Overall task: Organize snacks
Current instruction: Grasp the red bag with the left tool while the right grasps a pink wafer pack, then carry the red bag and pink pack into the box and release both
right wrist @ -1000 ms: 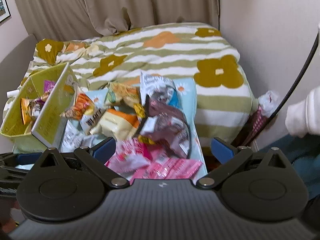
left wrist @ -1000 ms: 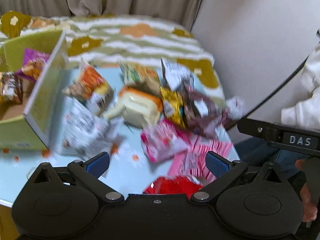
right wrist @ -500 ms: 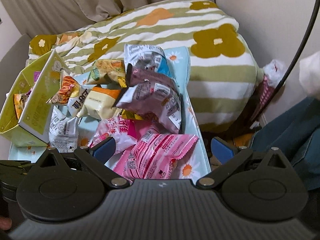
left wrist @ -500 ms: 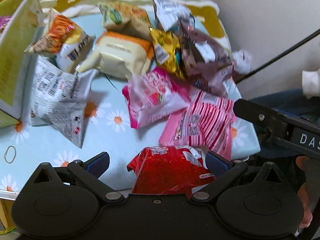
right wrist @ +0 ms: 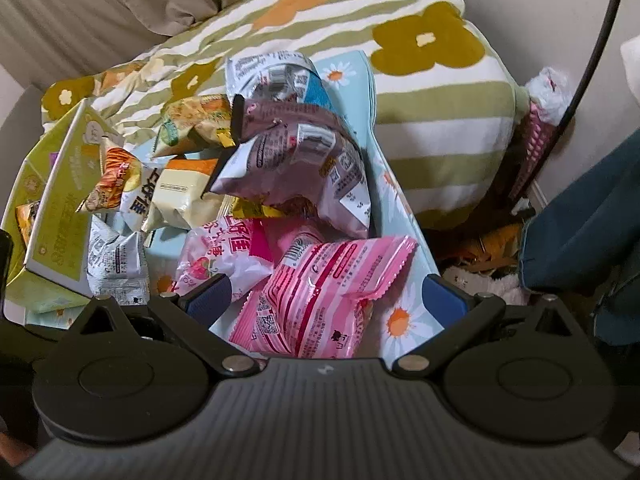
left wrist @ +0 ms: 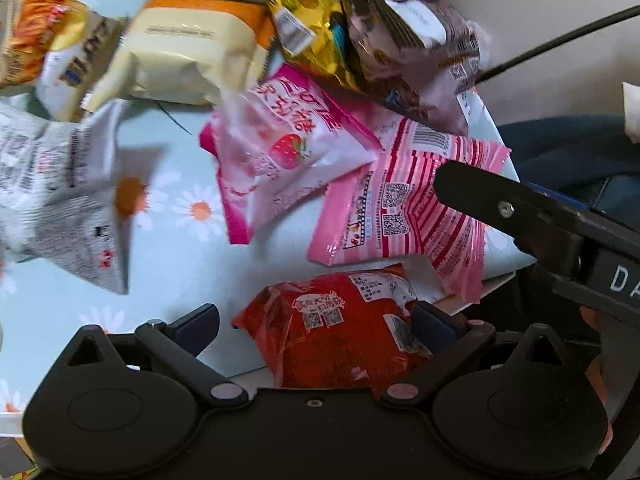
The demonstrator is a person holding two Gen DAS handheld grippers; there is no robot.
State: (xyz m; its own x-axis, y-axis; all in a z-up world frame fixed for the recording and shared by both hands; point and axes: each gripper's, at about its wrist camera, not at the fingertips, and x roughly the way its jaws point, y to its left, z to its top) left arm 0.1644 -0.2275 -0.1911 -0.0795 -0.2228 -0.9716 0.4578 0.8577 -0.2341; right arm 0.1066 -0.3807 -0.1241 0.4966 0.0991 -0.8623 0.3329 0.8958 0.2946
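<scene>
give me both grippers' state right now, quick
Left gripper: open, jaws either side of the red packet, not gripping it.
Right gripper: open, holding nothing, above the striped pink packet.

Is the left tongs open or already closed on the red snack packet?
Open. The left tongs stand wide apart, one finger on each side of the red packet; the left finger is clear of it.
</scene>
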